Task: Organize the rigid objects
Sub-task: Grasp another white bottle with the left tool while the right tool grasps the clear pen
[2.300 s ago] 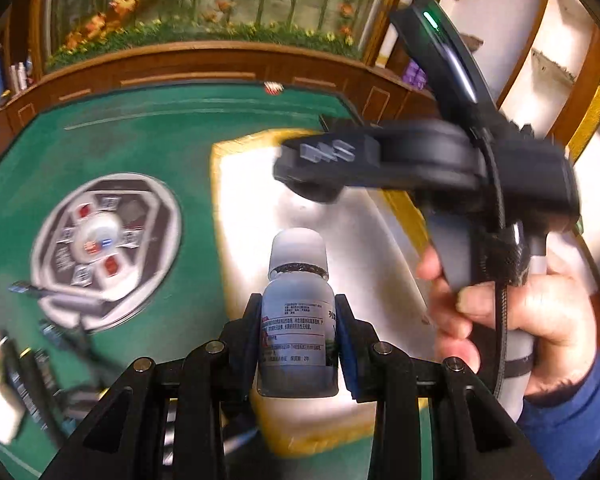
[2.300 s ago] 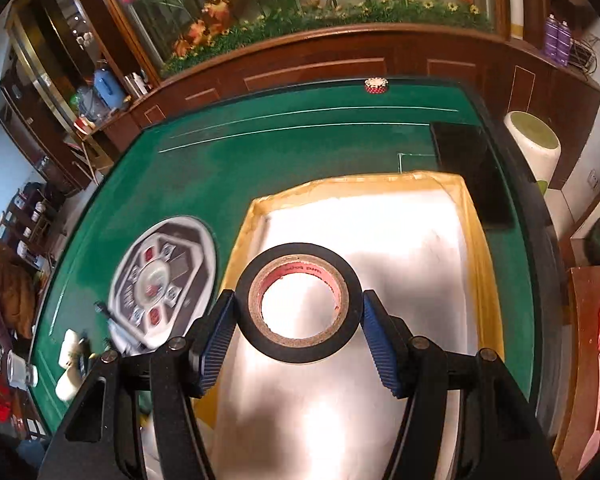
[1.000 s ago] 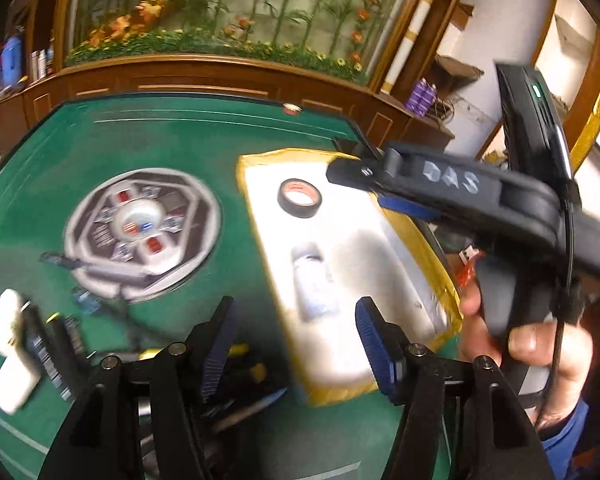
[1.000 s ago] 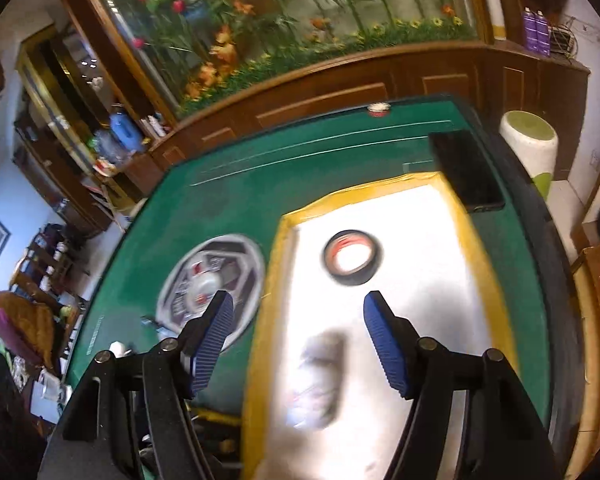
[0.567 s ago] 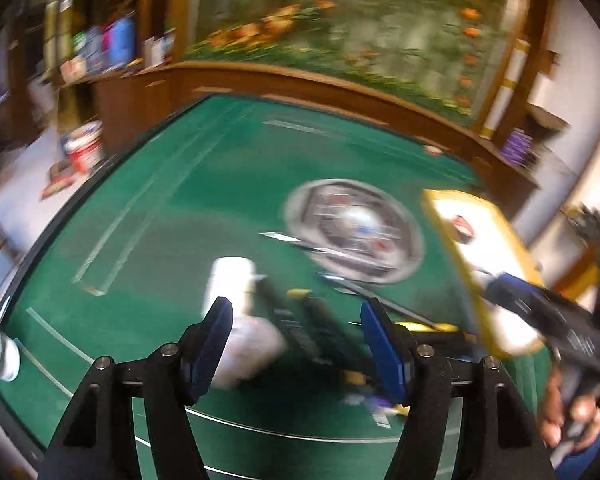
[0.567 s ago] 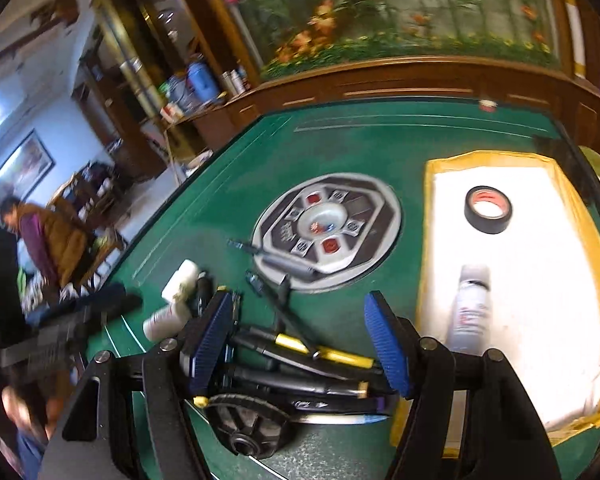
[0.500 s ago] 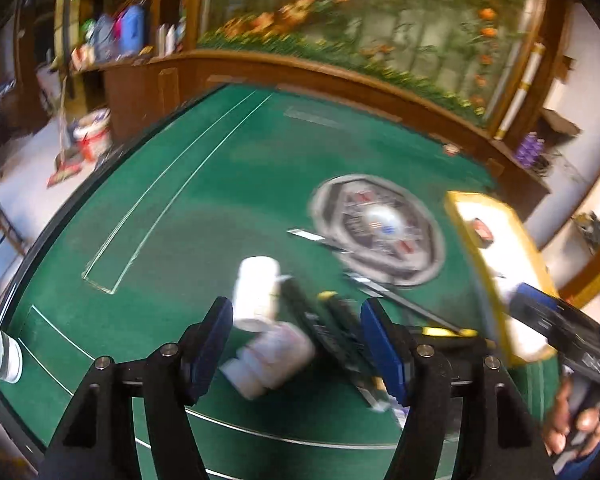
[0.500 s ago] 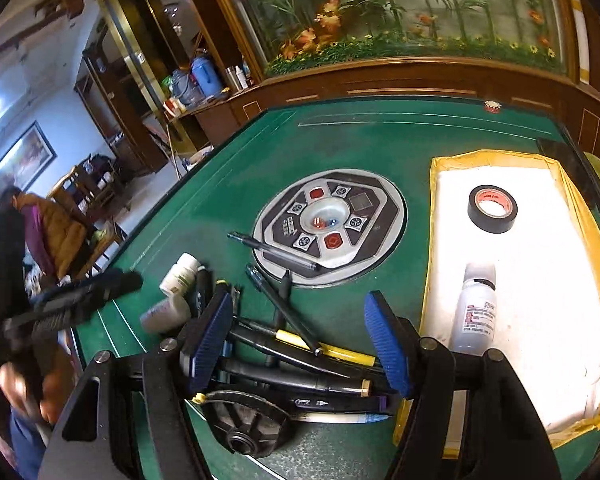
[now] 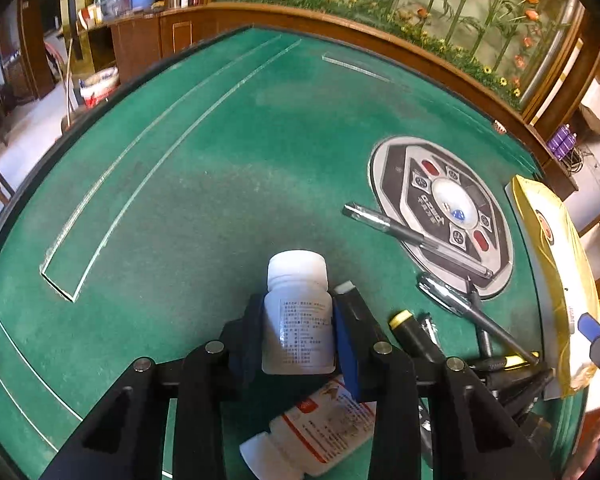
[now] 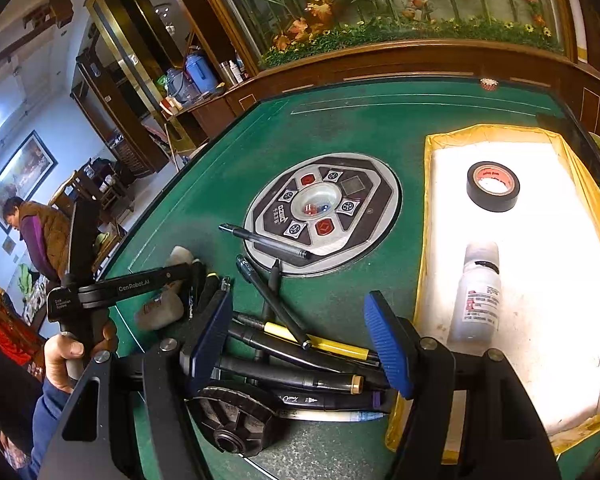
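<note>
The left gripper (image 9: 299,334) has its fingers (image 9: 346,344) closed tight against the sides of a white pill bottle (image 9: 298,312) with a white cap and fine printed text on its label; the bottle lies along the fingers, cap pointing away. Just beneath the gripper a second white bottle (image 9: 320,432) with an orange-trimmed label lies on its side on the green tabletop (image 9: 204,184).

The right gripper (image 10: 300,344) hangs with its blue-padded fingers (image 10: 386,344) spread wide and nothing between them, over a heap of pens and markers (image 10: 300,364) and a black round spool (image 10: 236,420). One black pen (image 10: 268,242) rests partly across the round control panel (image 10: 324,212) set in the tabletop. To the right sits the yellow-edged white tray (image 10: 424,248), holding a roll of black tape (image 10: 493,186) toward its far end and a small clear bottle (image 10: 478,292) lying nearer, the two apart.
</note>
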Motion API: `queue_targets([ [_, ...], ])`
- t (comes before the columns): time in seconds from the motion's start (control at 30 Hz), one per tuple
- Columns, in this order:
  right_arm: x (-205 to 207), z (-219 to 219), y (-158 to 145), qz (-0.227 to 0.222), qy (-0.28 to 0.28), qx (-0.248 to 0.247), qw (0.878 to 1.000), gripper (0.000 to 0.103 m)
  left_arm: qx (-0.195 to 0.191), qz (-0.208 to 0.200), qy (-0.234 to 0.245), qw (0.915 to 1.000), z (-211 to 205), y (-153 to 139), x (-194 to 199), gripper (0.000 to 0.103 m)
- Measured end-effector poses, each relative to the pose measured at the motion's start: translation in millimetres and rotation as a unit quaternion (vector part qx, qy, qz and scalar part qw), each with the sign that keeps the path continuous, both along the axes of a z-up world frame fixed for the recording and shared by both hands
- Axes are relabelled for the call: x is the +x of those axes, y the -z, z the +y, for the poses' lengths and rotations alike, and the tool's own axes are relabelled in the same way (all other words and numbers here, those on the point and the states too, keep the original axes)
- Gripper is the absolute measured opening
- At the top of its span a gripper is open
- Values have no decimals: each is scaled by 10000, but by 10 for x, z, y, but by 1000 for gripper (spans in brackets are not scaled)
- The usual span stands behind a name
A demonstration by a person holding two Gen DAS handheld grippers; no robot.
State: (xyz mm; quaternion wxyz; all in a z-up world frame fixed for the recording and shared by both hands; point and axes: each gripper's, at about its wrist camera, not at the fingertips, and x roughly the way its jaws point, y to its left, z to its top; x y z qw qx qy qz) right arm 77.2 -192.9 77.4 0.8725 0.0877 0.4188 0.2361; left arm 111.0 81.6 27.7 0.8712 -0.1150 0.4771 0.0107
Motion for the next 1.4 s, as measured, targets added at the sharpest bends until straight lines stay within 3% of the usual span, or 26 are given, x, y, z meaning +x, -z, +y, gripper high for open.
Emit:
queue_targets([
  [0.1, 31, 108, 1, -69, -235, -256, 9994, 62, -281, -269, 71, 9992, 85, 41, -42, 36],
  [0.17, 86, 222, -18, -31, -450, -408, 9981, 43, -497, -309, 92, 9982, 145, 46, -34, 36],
  [0.23, 205, 456, -41, 85, -818, -762, 9937, 40, -657, -319, 3, 9973, 201, 46, -29, 36],
  [0.4, 697, 980, 7, 296, -1373, -1420, 9798, 35, -570, -354, -97, 9977, 236, 42, -52, 36],
  [0.47, 893, 1196, 120, 277, -1568, -1854, 9697, 33, -551, -368, -100, 9978, 238, 45, -60, 36],
  [0.57, 1125, 1388, 311, 501, -1741, -2083, 9611, 29, -502, -376, -76, 9980, 228, 42, -65, 36],
  [0.8, 1271, 1569, 465, 516, -1823, -2437, 9512, 19, -415, -387, -69, 9984, 205, 40, -68, 36],
  [0.87, 1200, 1636, 487, 336, -1825, -2637, 9466, 8, -383, -394, -71, 9985, 197, 38, -68, 36],
  [0.9, 1170, 1640, 489, 303, -1739, -2686, 9469, 8, -370, -398, -80, 9985, 197, 36, -70, 36],
  [1.17, 676, 1168, 93, -175, -1073, -1721, 9791, 8, -407, -698, -174, 9966, 235, -53, -127, 36],
  [1.4, 162, 247, -204, -576, -367, -700, 9952, 8, -359, -952, -196, 9946, 227, -129, -175, 36],
])
